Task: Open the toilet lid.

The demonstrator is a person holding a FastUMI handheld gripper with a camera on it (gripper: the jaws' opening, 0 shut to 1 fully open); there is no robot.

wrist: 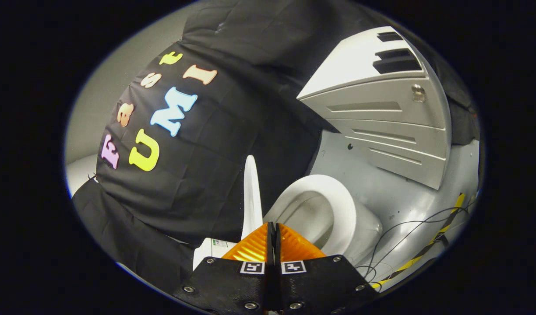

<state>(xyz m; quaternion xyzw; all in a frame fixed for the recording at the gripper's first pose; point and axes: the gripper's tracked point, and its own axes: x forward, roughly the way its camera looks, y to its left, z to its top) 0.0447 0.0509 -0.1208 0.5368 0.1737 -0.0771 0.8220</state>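
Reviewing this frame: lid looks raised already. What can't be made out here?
- Whether the hand-held gripper pinches the toilet lid: the fingers sit together, covering the lid's near edge.
- The lid's hinge: hidden behind the gripper body.
- Inside of the toilet bowl: its near part is blocked by the fingers.
- Where the cables lead: cut off beyond the toilet.
- The label beside the fingers: too small.

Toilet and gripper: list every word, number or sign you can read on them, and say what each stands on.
No text here can be read.
Small white sticker on the white toilet body, below the upright white plastic toilet lid: print too small to read.
Black-and-white square markers on the gripper, whose fingers are closed together just short of the lid: patterns, no letters.
White oval toilet seat: no text.
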